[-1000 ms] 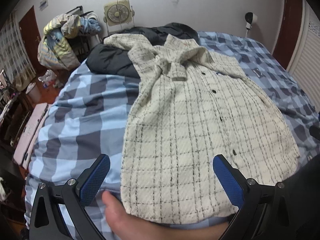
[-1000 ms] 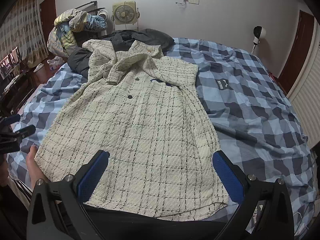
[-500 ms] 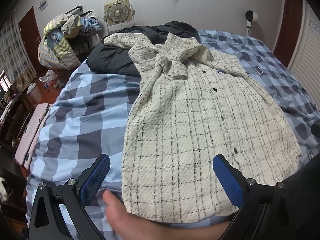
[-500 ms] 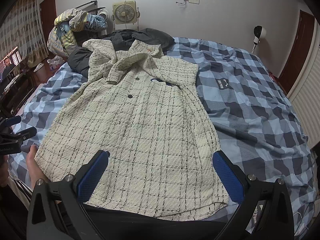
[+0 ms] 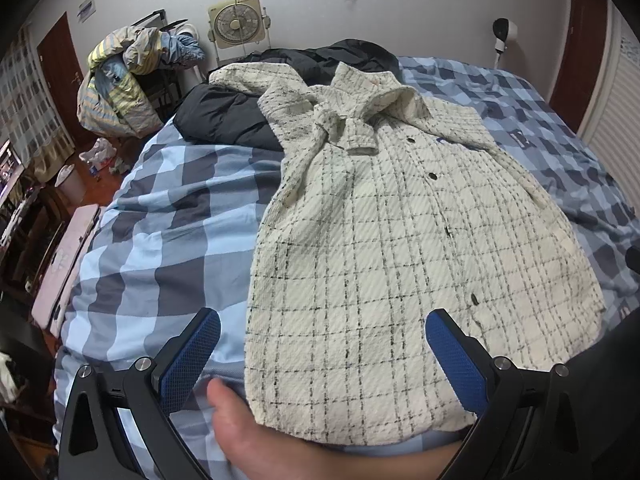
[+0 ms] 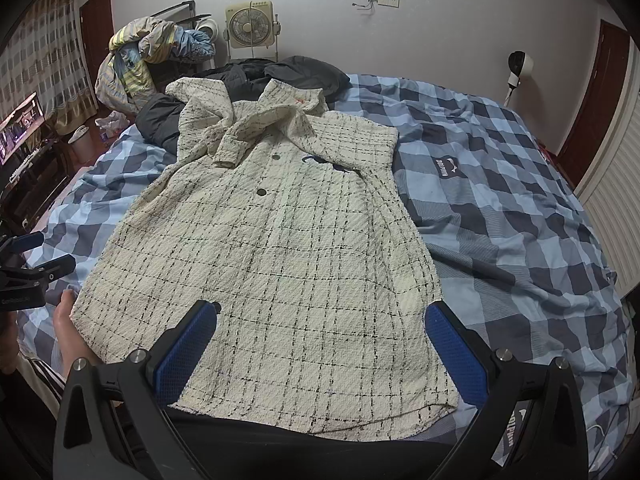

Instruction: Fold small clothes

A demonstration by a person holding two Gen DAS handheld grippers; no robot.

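Observation:
A cream checked jacket (image 5: 392,248) with dark buttons lies spread face up on the bed, collar far, hem near; it also shows in the right wrist view (image 6: 288,248). One sleeve is folded across the chest. My left gripper (image 5: 322,356) is open and empty above the hem's left corner. A bare hand (image 5: 240,432) lies under that hem edge. My right gripper (image 6: 320,344) is open and empty above the hem's middle. The left gripper also shows at the left edge of the right wrist view (image 6: 32,268).
The bed has a blue checked cover (image 6: 520,216). A black padded coat (image 5: 224,120) lies by the jacket's collar. A heap of clothes (image 5: 120,80) sits on a rack past the bed's left corner. A fan (image 6: 250,24) stands at the wall.
The left gripper has shifted slightly, so the jacket sits a little further right in its view. The right gripper has hardly moved. Both stay open.

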